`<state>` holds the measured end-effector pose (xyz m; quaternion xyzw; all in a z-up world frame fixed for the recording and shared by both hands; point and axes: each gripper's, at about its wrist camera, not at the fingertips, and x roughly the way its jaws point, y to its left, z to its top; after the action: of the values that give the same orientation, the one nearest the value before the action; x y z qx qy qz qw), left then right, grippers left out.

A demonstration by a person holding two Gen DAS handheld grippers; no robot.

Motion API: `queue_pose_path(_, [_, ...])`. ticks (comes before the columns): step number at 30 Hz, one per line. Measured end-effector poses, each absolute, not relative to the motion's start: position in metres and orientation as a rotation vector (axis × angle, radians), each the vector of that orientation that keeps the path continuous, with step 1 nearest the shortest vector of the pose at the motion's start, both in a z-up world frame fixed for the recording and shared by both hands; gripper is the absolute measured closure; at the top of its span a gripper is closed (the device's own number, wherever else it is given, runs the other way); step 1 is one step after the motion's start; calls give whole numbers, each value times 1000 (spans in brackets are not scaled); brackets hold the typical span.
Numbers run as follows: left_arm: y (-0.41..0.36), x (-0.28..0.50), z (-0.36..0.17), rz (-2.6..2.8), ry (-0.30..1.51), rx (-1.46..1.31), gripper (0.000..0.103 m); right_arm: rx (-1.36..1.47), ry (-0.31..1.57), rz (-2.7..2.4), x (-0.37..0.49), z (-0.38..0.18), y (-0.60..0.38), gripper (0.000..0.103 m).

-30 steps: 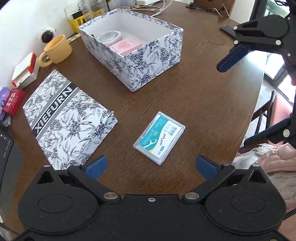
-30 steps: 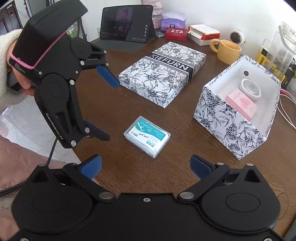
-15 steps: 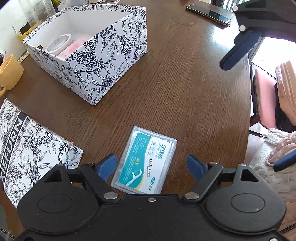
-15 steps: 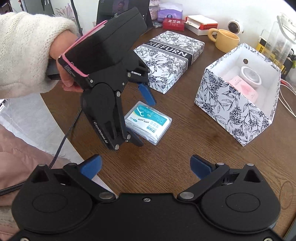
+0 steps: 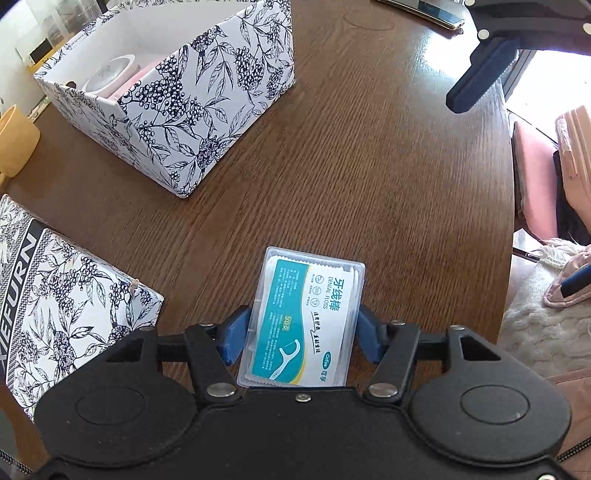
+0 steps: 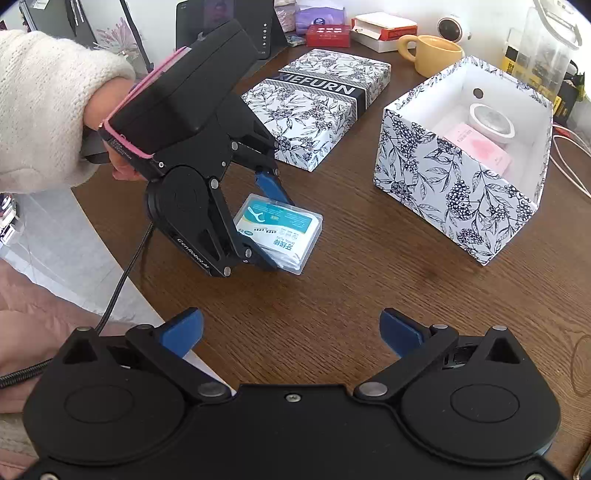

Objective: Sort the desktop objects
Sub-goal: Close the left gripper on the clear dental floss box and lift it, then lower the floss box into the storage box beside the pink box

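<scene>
Where the dark wood-grain desk (image 6: 369, 280) curves toward its rounded edge, the left hand-held gripper (image 5: 301, 328) is clenched on a clear dental floss case (image 5: 304, 317), its blue pads pressing the case's two long sides while the case lies flat on the desk. The right hand-held gripper (image 6: 291, 332) hovers nearby, released, its blue fingers spread wide with nothing between them. Beyond the case stands an open floral box (image 6: 454, 192) holding a round white container (image 6: 491, 122) and a pink packet (image 6: 480, 147). The matching floral lid (image 6: 317, 107), printed XIEFURN, lies flat on the desk, apart from the box. Along the white wall at the back sit a yellow mug (image 6: 432, 53), a red-and-white carton (image 6: 384, 31), a small red box (image 6: 328, 35) and a propped tablet (image 6: 229, 26). A cream knitted sleeve (image 6: 44, 110) covers the arm holding the left tool. Past the desk's edge, pale floor tiles (image 6: 62, 251) show, and a phone (image 5: 424, 13) lies at the far side.
</scene>
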<state>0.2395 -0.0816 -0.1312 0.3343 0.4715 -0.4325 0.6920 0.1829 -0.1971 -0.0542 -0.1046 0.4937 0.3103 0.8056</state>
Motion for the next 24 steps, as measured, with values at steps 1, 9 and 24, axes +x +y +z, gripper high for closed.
queue_pose_path(1, [-80, 241, -130, -956, 1060, 717, 44, -222, 1056, 665, 184, -54, -198, 0])
queue_pose_path(9, [-88, 259, -71, -971, 982, 581, 44, -203, 1031, 670, 190, -51, -206, 0])
queue_pose_path(24, [-199, 342, 8, -1129, 741, 748, 44, 20, 945, 591, 223, -22, -256, 0])
